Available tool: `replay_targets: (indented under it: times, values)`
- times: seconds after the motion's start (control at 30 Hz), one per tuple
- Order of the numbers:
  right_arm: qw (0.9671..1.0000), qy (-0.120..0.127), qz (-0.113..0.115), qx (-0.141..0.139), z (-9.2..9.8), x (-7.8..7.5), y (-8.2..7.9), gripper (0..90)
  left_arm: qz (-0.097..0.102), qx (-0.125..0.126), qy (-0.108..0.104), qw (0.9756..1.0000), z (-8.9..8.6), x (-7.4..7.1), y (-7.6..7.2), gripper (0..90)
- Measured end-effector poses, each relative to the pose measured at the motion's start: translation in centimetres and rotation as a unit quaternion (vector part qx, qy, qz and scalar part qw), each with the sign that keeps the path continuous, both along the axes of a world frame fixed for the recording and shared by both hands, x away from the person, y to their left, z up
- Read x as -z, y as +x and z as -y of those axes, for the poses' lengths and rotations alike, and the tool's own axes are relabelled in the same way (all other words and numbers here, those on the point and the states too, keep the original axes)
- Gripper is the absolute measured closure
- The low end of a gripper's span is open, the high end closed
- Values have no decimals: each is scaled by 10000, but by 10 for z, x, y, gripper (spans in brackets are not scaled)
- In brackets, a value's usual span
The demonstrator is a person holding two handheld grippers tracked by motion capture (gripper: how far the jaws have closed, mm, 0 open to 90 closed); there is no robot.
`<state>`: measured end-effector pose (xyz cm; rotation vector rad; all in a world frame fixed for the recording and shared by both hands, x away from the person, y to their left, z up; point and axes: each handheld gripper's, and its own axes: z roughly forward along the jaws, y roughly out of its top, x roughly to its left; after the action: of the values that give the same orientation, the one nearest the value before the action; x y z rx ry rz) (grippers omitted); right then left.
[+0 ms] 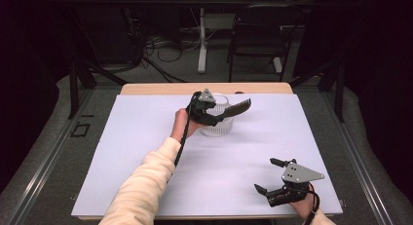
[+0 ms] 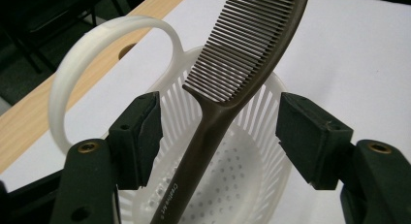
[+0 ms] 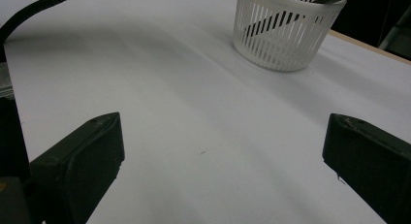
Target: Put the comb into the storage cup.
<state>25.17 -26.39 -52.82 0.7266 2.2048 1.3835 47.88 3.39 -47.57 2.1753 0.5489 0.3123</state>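
A: Since the near edge comes first, what sits closest to the person?

B: At about 5 o'clock on the white table (image 1: pixel 146 152), the right gripper (image 1: pixel 271 175) rests low over bare surface in the person's hand, jaws spread wide with nothing between them. It looks parked, probably waiting while the other hand works.

A: And farther out?

B: Toward 12 o'clock, a cream-sleeved forearm reaches to a white slotted basket (image 1: pixel 216 123) near the table's far edge. The left gripper (image 2: pixel 218 136) hovers just above the basket's rim. Its jaws stand apart on either side of a dark brown comb (image 2: pixel 228 83), and neither pad touches it (so the comb is let go, not pinched).

A: Where exactly is the comb?

B: Handle down inside the basket, teeth end leaning out over the rim toward 2 o'clock. I judge it leans that way because it is longer than the basket is deep.

A: Anything hard to make out?

B: The handle's lower end is cut off in the left gripper view, so whether it touches the basket floor is unclear. Small print on the handle is too blurred to read. The basket's looped handle (image 2: pixel 72 73) runs partly behind the left jaw.
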Motion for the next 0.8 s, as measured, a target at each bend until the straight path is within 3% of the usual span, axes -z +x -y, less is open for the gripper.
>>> replay_targets:
  times: [0.27,0.8]
  values:
    - [10000,0,-6,-18,-1,0,0,8,-28,-80,49,10000,-4,-8,-6,174]
    - [10000,6,2,-31,-1,0,0,9,-130,-166,91,9997,-18,-23,-19,1]
